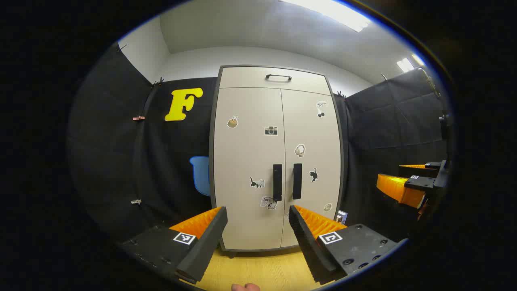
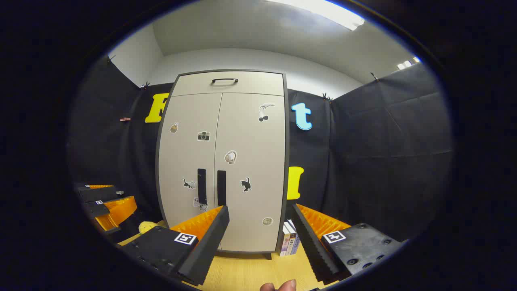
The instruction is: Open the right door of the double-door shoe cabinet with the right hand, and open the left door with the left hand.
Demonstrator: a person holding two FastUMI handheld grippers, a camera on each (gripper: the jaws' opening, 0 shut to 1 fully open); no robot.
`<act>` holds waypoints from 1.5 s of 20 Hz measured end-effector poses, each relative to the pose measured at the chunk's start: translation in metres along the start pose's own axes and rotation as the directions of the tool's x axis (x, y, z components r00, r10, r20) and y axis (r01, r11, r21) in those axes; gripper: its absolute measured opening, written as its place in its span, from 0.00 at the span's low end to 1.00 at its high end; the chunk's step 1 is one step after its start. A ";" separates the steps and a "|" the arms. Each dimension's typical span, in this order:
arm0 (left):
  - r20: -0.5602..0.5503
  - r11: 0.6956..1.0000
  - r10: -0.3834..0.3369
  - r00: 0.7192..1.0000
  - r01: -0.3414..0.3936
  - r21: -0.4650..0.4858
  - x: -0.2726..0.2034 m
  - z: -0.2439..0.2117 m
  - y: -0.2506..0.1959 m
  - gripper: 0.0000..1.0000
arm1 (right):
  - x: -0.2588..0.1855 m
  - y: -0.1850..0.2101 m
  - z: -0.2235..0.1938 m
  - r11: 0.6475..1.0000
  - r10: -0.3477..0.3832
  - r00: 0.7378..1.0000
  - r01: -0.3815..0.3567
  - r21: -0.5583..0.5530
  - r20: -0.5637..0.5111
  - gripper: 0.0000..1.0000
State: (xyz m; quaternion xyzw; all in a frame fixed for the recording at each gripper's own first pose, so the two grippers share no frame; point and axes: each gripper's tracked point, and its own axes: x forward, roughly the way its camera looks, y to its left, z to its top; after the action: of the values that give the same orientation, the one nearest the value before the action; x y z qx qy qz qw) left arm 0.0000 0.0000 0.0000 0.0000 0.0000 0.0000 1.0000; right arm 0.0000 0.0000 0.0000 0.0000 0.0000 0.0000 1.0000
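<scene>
Room is lying open before the shoe cabinet [image 1: 276, 161], both tall doors facing the left gripper [image 1: 257, 220] and right gripper [image 2: 260, 218], fingers spread wide.

The shoe cabinet [image 1: 278, 161] at frame centre has smooth, matt doors — likely laminated board — edged by a darker frame. Its door handles [image 1: 286, 182] look like glossy plastic, and the stickers [image 2: 230, 157] like printed paper. The floor [image 1: 258, 270] along the bottom shows a wood-grain finish, faintly sheeny. The booth wall [image 2: 383, 161] is rough, matt cloth.
</scene>
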 end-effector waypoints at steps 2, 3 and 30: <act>0.002 1.000 0.005 1.000 -0.005 -0.003 0.000 0.001 0.001 0.95 | -0.001 0.001 -0.001 1.000 0.005 1.000 -0.005 -0.006 -0.006 0.97; 0.004 1.000 0.006 1.000 -0.006 -0.003 0.000 0.001 0.001 0.95 | -0.002 0.001 -0.001 1.000 0.006 1.000 -0.006 -0.007 -0.007 0.98; 0.010 0.997 0.062 0.998 -0.062 0.049 0.002 -0.008 0.036 0.95 | 0.088 0.066 0.017 0.993 0.117 0.993 -0.118 0.027 0.031 0.97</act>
State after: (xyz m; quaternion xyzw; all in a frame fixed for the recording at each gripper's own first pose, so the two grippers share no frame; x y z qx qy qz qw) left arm 0.0017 0.0357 -0.0084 0.0246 -0.0040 0.0309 0.9992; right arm 0.0883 0.0661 0.0170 0.0142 -0.0149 0.0587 0.9981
